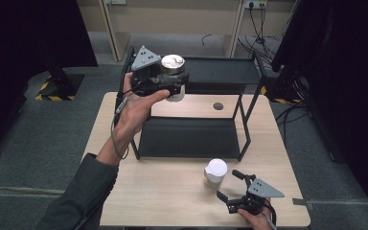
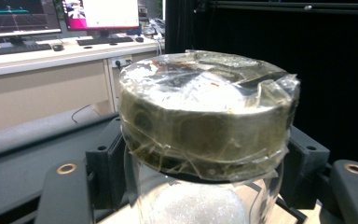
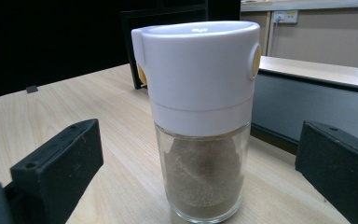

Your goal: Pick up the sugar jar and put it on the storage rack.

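My left gripper [image 1: 174, 82] is shut on a glass jar [image 1: 173, 67], held in the air over the back left of a black two-tier rack [image 1: 242, 139]. The jar has a metal lid wrapped in clear tape [image 2: 205, 107] and white grains inside [image 2: 196, 205]. Both black pads press on the glass just under the lid, where my left gripper [image 2: 205, 186] closes. A glass shaker with a white cap [image 1: 215, 173] stands upright on the table near the front right, brown powder in it [image 3: 200, 177]. My right gripper [image 1: 229, 185] is open beside it, and the shaker stands between its parted jaws without touching them.
The light wooden table [image 1: 172, 196] has a round hole [image 1: 218, 106] behind the rack. The rack's lower shelf [image 1: 187, 136] and upper shelf [image 1: 220, 72] are bare. Cables lie on the floor at the back right [image 1: 292, 110]. A desk with monitors [image 2: 51, 28] stands beyond.
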Tool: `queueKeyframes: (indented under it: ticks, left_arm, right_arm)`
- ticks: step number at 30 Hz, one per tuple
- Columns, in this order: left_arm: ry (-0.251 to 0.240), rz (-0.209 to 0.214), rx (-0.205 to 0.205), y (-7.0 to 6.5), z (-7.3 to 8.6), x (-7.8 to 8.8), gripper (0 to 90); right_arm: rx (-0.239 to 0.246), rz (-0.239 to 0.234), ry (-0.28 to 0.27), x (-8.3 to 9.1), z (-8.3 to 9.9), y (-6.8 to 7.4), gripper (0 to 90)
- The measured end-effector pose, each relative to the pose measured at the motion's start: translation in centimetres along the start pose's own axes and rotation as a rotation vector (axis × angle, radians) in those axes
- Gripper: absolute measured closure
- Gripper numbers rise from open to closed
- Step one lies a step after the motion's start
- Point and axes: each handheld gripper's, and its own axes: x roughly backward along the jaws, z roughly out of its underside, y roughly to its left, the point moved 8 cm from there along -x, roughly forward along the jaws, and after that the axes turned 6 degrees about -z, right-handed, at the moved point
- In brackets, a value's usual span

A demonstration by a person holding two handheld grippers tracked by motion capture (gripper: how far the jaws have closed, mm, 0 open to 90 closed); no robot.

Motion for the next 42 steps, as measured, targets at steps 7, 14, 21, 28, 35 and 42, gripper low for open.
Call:
queueKeyframes:
  ticks: [7, 14, 21, 28, 35, 42]
  left_arm:
    - [0.006, -0.054, 0.003, 0.1, -1.4, -1.7, 30.8]
    - [0.011, -0.108, 0.017, 0.4, -1.9, -3.1, 30.8]
    - [0.001, -0.154, 0.024, 0.7, -2.0, -4.2, 30.8]
    - [-0.007, -0.214, 0.019, 1.1, -2.0, -5.4, 30.8]
    - [-0.013, -0.244, 0.029, 1.4, -1.6, -6.8, 30.8]
    - [-0.009, -0.253, 0.039, 1.4, -1.1, -7.5, 30.8]
  right_arm:
    - [0.001, -0.004, 0.000, 0.0, 0.0, 0.0, 1.2]
    - [0.000, -0.007, 0.001, 0.0, 0.0, 0.1, 1.2]
    - [0.002, -0.010, 0.000, 0.0, 0.0, 0.1, 1.2]
    - [0.004, -0.012, 0.001, 0.0, 0.0, 0.1, 1.2]
    - [0.002, -0.013, -0.001, 0.0, 0.0, 0.1, 1.2]
    - [0.003, -0.017, -0.002, 0.0, 0.0, 0.1, 1.2]
